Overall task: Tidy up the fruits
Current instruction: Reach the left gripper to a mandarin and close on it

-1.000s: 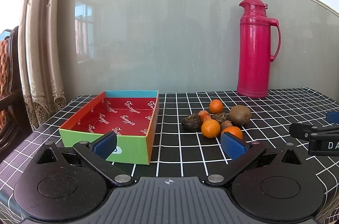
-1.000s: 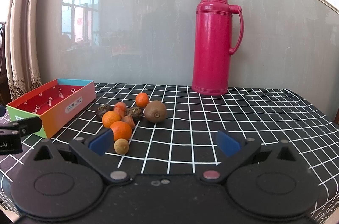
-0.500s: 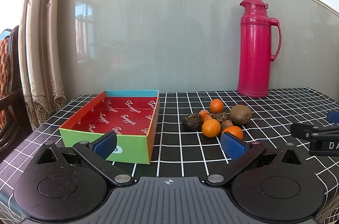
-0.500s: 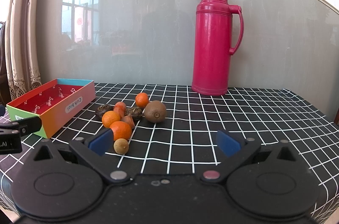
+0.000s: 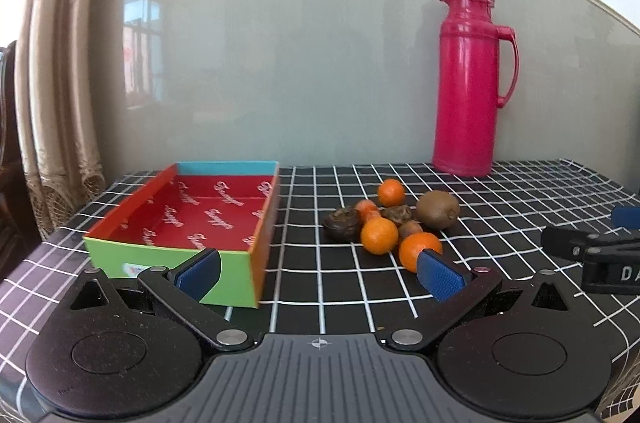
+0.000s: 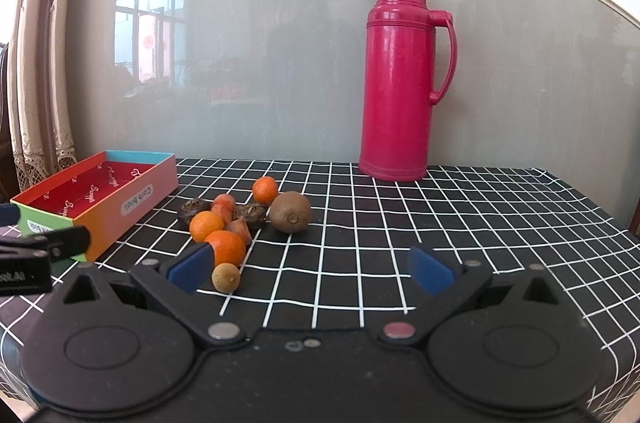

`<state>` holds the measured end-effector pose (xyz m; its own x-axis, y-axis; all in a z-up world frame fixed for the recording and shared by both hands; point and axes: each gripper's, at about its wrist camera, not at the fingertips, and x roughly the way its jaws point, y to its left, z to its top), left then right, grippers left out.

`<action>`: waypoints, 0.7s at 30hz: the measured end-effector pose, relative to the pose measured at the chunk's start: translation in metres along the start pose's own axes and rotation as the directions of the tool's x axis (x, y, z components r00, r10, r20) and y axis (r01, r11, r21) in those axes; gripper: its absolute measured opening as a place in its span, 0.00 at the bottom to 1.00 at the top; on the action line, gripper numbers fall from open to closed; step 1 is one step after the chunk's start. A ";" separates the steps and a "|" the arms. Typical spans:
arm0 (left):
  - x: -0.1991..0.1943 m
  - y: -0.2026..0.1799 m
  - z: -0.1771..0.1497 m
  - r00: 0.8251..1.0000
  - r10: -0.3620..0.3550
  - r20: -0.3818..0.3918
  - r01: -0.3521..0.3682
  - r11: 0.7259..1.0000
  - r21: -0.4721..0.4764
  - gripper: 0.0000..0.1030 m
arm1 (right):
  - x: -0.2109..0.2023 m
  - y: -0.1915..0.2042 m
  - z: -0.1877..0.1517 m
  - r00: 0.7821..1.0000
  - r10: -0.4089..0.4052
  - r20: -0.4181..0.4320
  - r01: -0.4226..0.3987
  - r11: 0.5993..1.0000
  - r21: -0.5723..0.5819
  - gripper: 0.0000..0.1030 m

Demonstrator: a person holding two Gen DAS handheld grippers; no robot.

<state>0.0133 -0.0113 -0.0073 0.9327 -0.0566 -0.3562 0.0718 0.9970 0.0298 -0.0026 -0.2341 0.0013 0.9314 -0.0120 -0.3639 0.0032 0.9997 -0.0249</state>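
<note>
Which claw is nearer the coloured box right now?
Left. The left claw sits right at the coloured box's near corner; the right claw is off to its right, beyond the fruit pile.

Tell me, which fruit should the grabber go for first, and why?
Probably the right gripper should ease forward and left toward the small tan fruit. It lies nearest, just beside the open jaws and apart from the pile, and the box is empty, so nothing is sorted yet.
</note>
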 end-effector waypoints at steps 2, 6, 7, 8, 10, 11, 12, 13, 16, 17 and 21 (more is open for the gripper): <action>0.006 -0.005 -0.002 1.000 -0.019 -0.018 0.019 1.000 0.004 1.00 | -0.001 -0.003 0.000 1.000 -0.008 0.000 0.008 1.000 0.002 1.00; 0.014 -0.011 -0.004 0.998 -0.056 -0.024 0.055 0.998 -0.027 1.00 | 0.002 -0.009 0.001 0.999 -0.033 0.003 0.032 0.999 0.009 1.00; 0.016 -0.014 -0.005 0.998 -0.058 -0.027 0.057 0.998 -0.031 1.00 | 0.003 -0.010 0.001 0.999 -0.039 0.001 0.038 0.999 0.014 1.00; 0.020 -0.016 -0.005 0.998 -0.053 -0.036 0.052 0.998 -0.028 1.00 | 0.003 -0.011 0.001 0.999 -0.043 0.001 0.043 0.999 0.019 1.00; 0.028 -0.023 -0.006 0.996 -0.065 -0.061 0.065 0.998 -0.007 1.00 | 0.003 -0.013 0.002 0.999 -0.051 0.009 0.051 0.998 0.030 1.00; 0.031 -0.026 -0.005 0.995 -0.081 -0.065 0.082 0.997 0.005 1.00 | 0.003 -0.014 0.002 0.998 -0.054 0.012 0.054 0.998 0.034 1.00; 0.034 -0.030 -0.005 0.993 -0.100 -0.063 0.101 0.995 0.015 1.00 | 0.003 -0.014 0.002 0.998 -0.055 0.012 0.054 0.998 0.036 1.00; 0.037 -0.032 -0.004 0.991 -0.114 -0.068 0.115 0.993 0.018 1.00 | 0.003 -0.015 0.002 0.998 -0.055 0.012 0.054 0.998 0.037 1.00; 0.048 -0.041 -0.004 0.987 -0.142 -0.075 0.143 0.990 0.012 1.00 | 0.002 -0.016 0.002 0.998 -0.061 0.023 0.060 0.997 0.040 1.00; 0.052 -0.043 -0.004 0.985 -0.151 -0.086 0.153 0.988 0.007 1.00 | 0.001 -0.017 0.003 0.997 -0.067 0.031 0.066 0.997 0.044 1.00; 0.066 -0.054 -0.004 0.986 -0.148 -0.077 0.147 0.989 -0.016 1.00 | 0.000 -0.025 0.005 0.993 -0.103 0.057 0.098 0.992 0.075 1.00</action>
<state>0.0694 -0.0690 -0.0358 0.8816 -0.1991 -0.4279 0.2026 0.9785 -0.0377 -0.0003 -0.2585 0.0066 0.9454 -0.1132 -0.3058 0.1218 0.9925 0.0091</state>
